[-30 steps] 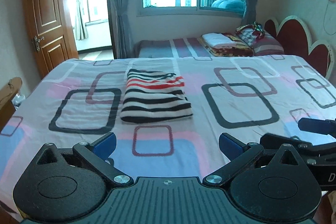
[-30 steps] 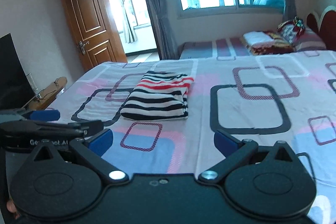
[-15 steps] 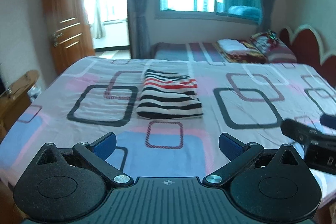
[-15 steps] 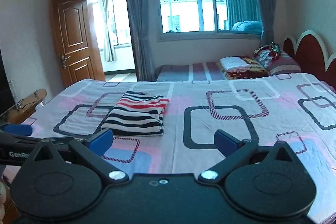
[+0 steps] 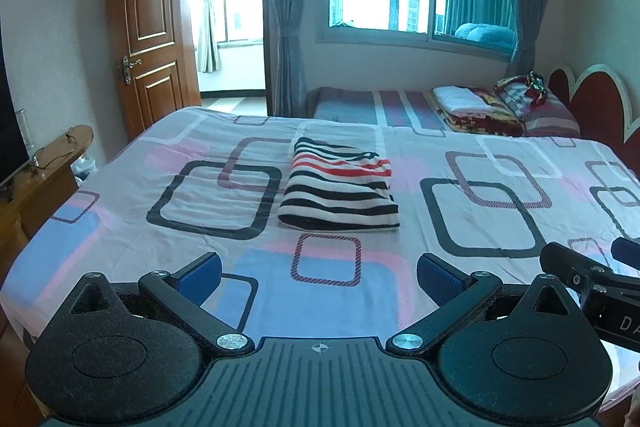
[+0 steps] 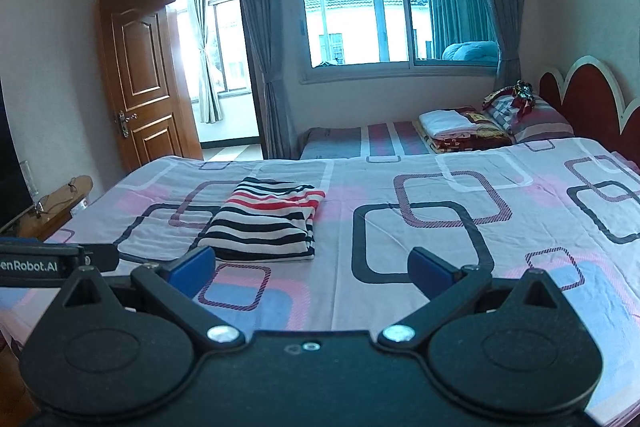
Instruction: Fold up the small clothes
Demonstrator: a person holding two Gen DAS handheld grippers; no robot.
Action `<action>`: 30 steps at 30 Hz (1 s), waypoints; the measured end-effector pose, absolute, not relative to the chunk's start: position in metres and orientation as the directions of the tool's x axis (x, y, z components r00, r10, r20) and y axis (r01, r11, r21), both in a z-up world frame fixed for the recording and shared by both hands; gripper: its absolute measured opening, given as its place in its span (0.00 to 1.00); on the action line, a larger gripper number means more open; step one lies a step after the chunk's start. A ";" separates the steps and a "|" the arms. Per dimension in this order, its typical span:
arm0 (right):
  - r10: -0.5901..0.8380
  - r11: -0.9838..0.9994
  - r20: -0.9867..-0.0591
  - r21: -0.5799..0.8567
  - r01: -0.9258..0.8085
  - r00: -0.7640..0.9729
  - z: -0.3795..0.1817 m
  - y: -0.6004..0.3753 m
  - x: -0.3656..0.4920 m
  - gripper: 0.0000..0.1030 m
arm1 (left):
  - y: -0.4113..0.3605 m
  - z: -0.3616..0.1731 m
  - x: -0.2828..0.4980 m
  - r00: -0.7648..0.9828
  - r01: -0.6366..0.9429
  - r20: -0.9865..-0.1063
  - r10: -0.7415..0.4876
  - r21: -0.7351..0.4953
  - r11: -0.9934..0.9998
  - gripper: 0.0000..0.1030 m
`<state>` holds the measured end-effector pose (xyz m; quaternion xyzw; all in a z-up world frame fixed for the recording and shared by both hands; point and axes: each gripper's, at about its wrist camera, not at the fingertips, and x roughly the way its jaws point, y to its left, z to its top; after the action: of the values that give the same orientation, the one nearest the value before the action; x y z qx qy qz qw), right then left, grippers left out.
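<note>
A striped garment (image 5: 340,191), black, white and red, lies folded into a neat rectangle in the middle of the bed (image 5: 500,211). It also shows in the right wrist view (image 6: 266,223). My left gripper (image 5: 318,273) is open and empty, held back over the bed's near edge, well short of the garment. My right gripper (image 6: 310,269) is open and empty too, to the right of the left one and apart from the garment. Each gripper's body shows at the edge of the other's view.
The bed has a patterned sheet and a red headboard (image 5: 592,103) at the right. A second bed (image 5: 400,107) with stacked blankets stands under the window. A wooden door (image 5: 150,35) and a wooden stand (image 5: 52,163) are at the left.
Both grippers have pulled back and risen away from the folded garment, which now looks farther off. Both stay open and empty.
</note>
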<state>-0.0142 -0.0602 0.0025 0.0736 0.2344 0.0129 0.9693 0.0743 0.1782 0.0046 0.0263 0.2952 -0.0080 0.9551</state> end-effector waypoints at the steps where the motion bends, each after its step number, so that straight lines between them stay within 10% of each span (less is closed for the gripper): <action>1: 0.061 0.989 -0.452 0.150 0.009 0.890 0.003 -0.060 -0.015 0.99 | 0.178 0.004 0.075 0.825 0.029 -0.565 0.000 0.042 0.999 1.00; 30: 0.064 0.987 -0.467 0.159 0.013 0.882 -0.002 -0.071 -0.008 0.99 | 0.169 0.000 0.081 0.819 0.028 -0.574 0.010 0.057 0.998 1.00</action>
<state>-0.0075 -0.0714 -0.0021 0.0791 0.2426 0.0132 0.9668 0.0811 0.1693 -0.0001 0.0312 0.3008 -0.0046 0.9532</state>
